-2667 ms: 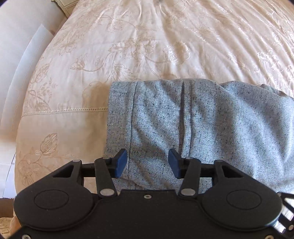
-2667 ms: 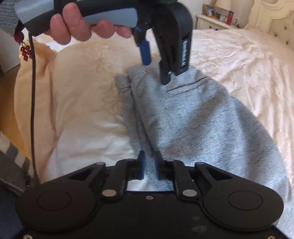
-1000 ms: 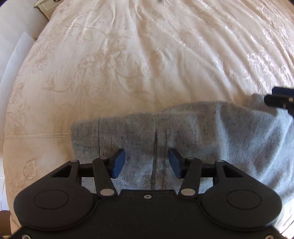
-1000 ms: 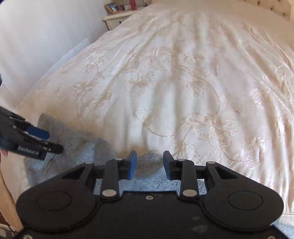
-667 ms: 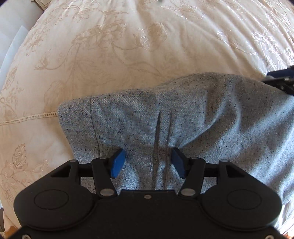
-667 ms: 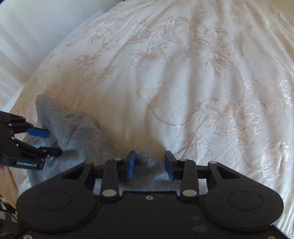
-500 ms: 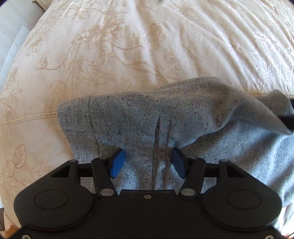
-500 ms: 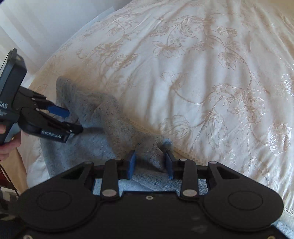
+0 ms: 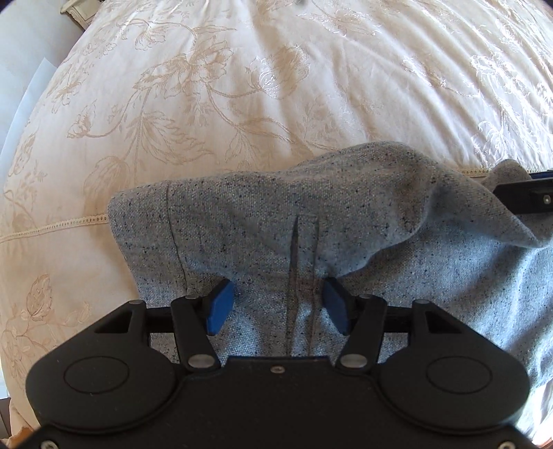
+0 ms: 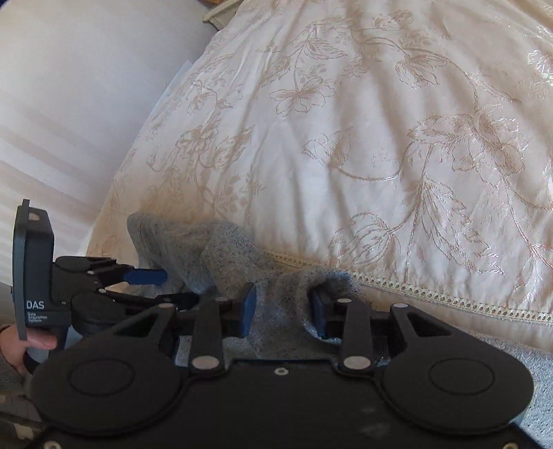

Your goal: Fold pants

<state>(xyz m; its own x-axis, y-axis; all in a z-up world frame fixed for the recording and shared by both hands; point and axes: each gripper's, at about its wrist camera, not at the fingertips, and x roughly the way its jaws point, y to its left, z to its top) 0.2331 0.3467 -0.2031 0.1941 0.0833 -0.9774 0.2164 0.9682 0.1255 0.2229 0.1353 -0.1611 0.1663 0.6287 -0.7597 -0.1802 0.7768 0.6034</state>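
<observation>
The grey speckled pants (image 9: 276,214) lie folded on the cream floral bedspread (image 9: 242,86). My left gripper (image 9: 276,304) is open, its blue pads wide apart over the top fold near the hem edge. My right gripper (image 10: 281,307) is open, with a bunched corner of the pants (image 10: 283,286) lying between its pads. In the right wrist view the left gripper (image 10: 152,286) sits at the left, its blue finger against the cloth. The right gripper's finger (image 9: 525,190) shows at the right edge of the left wrist view, beside a raised corner.
The bedspread (image 10: 380,138) has a lace seam (image 10: 414,286) running just past the pants. The bed's edge and a white wall (image 10: 69,86) are to the left. A nightstand corner (image 9: 79,7) shows at top left.
The right gripper carried the pants end over to the left gripper's side and opened. The top layer now lies folded over, its corner still bunched. The left gripper stayed open.
</observation>
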